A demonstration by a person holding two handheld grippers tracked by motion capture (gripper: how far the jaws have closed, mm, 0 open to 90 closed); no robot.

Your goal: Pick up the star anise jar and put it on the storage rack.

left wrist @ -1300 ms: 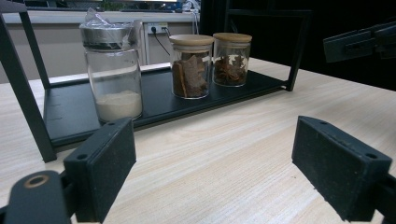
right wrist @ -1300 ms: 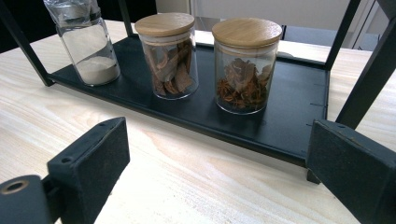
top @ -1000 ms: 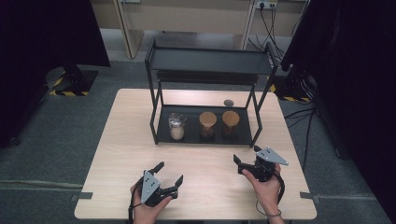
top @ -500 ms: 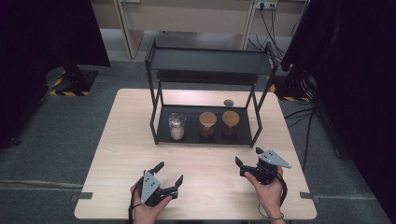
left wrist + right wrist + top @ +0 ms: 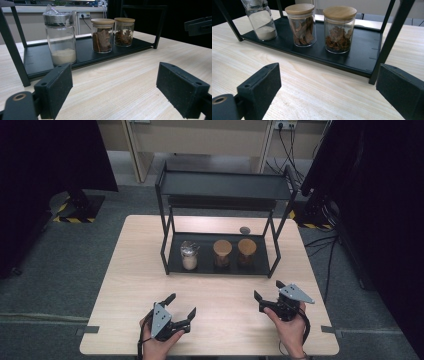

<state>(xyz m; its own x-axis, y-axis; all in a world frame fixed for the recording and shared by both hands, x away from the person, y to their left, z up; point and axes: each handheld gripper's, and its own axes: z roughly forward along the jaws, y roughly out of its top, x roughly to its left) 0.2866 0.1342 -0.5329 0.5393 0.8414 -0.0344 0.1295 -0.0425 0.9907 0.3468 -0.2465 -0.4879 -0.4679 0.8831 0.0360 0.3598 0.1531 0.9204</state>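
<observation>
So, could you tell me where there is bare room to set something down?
The table is bare left of the rack and between rack and grippers. The rack's top shelf is bare. The bottom shelf holds three jars; free patches at both ends.

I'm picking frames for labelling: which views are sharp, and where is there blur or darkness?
High view: soft overall, dark at both sides. Left gripper view: jars fairly crisp, near jaws blurred. Right gripper view: wooden lids clear, jaw edges soft.
</observation>
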